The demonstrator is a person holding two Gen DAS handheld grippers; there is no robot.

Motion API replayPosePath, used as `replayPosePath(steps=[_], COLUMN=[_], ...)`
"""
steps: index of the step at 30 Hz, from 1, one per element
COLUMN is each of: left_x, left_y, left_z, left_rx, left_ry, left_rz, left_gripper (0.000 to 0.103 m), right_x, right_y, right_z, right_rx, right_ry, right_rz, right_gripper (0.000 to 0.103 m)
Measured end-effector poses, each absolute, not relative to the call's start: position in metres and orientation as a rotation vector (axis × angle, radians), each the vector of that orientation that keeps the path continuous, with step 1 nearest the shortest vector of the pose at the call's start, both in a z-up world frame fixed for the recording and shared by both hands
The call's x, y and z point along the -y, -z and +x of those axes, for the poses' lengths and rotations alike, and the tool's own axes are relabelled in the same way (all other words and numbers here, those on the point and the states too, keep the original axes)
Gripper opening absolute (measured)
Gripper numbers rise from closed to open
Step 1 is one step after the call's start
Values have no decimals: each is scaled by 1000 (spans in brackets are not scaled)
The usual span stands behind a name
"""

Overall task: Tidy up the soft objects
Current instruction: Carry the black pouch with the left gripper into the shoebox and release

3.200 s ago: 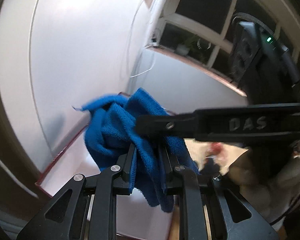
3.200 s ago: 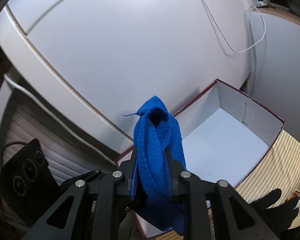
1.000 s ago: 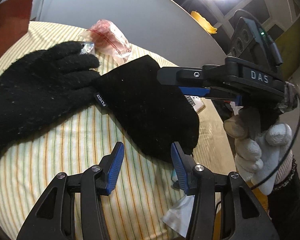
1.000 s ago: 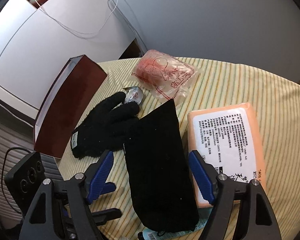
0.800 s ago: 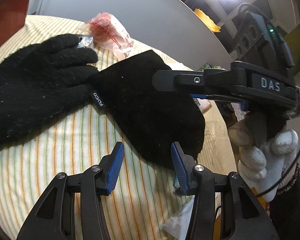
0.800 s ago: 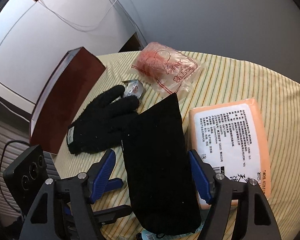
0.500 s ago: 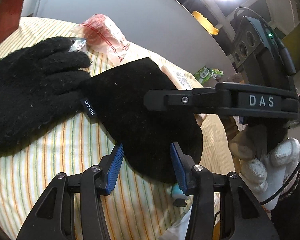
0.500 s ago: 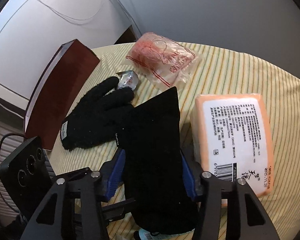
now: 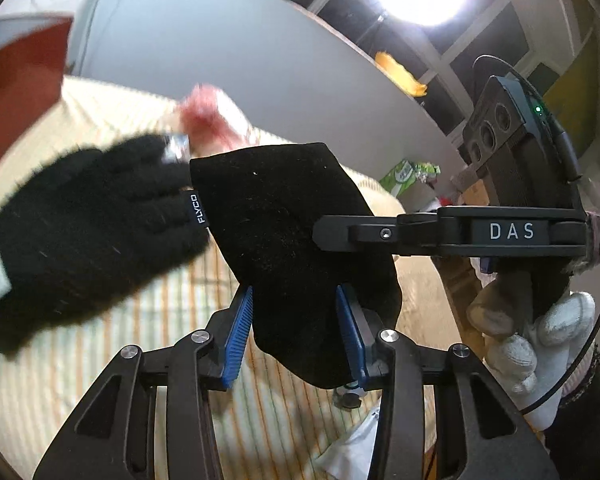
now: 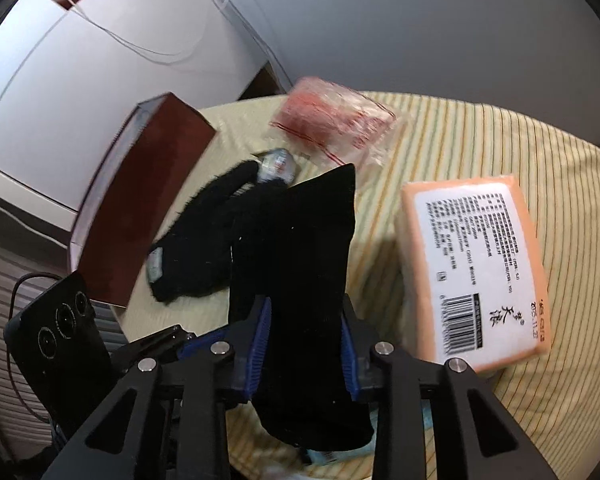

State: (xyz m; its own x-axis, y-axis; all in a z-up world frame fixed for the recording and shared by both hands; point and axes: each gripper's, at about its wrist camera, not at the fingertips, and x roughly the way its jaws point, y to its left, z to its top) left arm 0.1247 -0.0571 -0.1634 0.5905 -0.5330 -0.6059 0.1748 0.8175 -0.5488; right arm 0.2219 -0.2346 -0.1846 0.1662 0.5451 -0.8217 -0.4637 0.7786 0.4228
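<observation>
A round table under a yellow striped cloth (image 10: pixel 500 152) carries everything here. At its left edge stands a dark red box (image 10: pixel 140 204), upright on the cloth. Right of centre lies an orange pack of tissues (image 10: pixel 472 260) with a white printed label and barcode, flat on the cloth. The black pouch (image 10: pixel 300 280) — soft fabric, with a small side tag reading FLYCO — is at the middle of the table, its near end raised between both tools and its far corner pointing toward a clear plastic bag with red contents (image 10: pixel 332 120). Just left of the pouch lies a fuzzy black glove (image 10: pixel 204 240), its fingertips beside a small silvery wrapped item (image 10: pixel 276 166).

The right gripper (image 10: pixel 304 344) has its blue pads on both sides of the pouch's near end, jaws closing and pressing the fabric. The left gripper (image 9: pixel 292 328) has the same end of the pouch between its blue pads — jaws closing, both pads against the cloth. In the left wrist view a white-gloved hand (image 9: pixel 532 332) grips the right tool's handle.
</observation>
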Motion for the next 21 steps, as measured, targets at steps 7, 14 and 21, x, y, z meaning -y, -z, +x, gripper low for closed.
replayPosePath(steps=[7, 14, 21], left_x=[25, -28, -93], left_y=[124, 85, 55], left_z=[101, 74, 53], left_rx=[-734, -624, -543], left_ry=[383, 305, 199], left_rz=[-457, -444, -442], left_gripper=[40, 40, 40], right_x=[207, 152, 76], right_y=[139, 96, 64], right_z=[199, 181, 172], right_rx=[-1105, -1019, -954], right_ry=[-780, -880, -984], right_rz=[68, 53, 20], right_gripper=[26, 26, 26])
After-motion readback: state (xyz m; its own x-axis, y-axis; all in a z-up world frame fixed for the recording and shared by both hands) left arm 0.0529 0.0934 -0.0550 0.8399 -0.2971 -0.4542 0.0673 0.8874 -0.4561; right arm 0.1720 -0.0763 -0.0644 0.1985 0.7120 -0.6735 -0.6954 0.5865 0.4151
